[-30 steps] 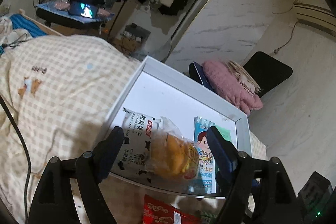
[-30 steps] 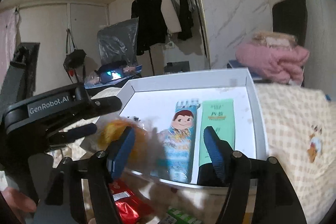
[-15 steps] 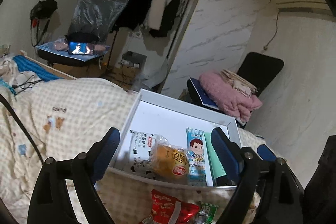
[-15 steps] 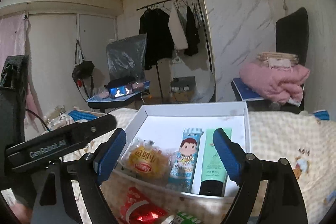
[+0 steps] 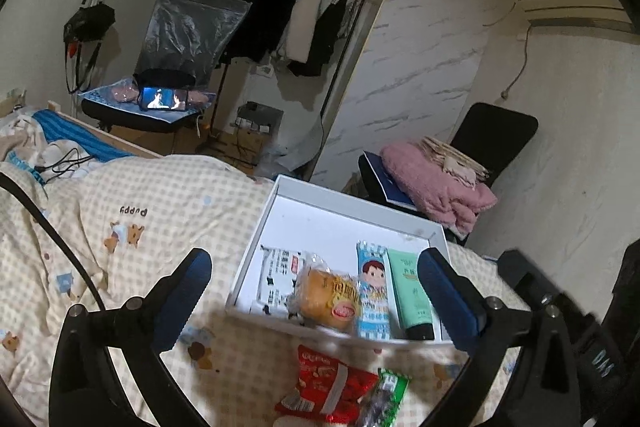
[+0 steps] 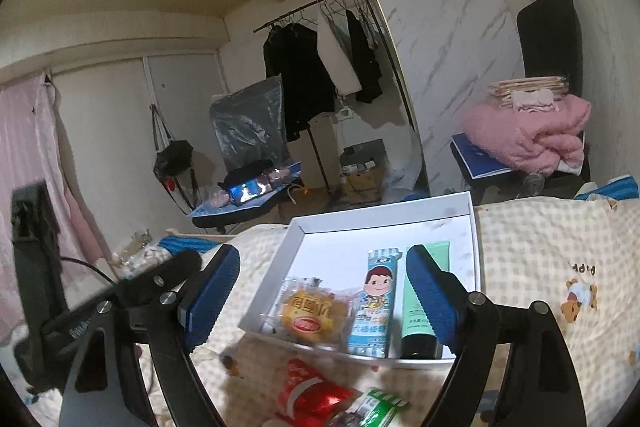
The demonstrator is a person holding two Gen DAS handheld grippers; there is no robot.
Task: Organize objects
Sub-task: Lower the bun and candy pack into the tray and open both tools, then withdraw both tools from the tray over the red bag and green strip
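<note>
A white box (image 5: 280, 203) (image 6: 384, 217) lies on the checked bedspread. In it lie a white cow-print packet (image 5: 276, 277), a wrapped yellow cake (image 5: 328, 297) (image 6: 310, 315), a blue cartoon-boy packet (image 5: 372, 291) (image 6: 374, 301) and a green tube (image 5: 412, 291) (image 6: 416, 323). A red snack bag (image 5: 328, 391) (image 6: 310, 393) and a green packet (image 5: 386, 397) (image 6: 376, 409) lie on the bed in front of the box. My left gripper (image 5: 316, 301) is open and empty, held back from the box. My right gripper (image 6: 324, 301) is open and empty too.
The checked bedspread (image 5: 140, 211) stretches to the left with a black cable (image 5: 60, 247) across it. A black chair with a pink blanket (image 5: 436, 179) (image 6: 532, 131) stands behind the box. A clothes rack (image 5: 304, 15) and a lit phone (image 5: 160, 99) are farther back.
Both grippers have pulled back and up from the box. The yellow cake now rests in the box, free of the left gripper's fingers. More of the bed and front packets shows.
</note>
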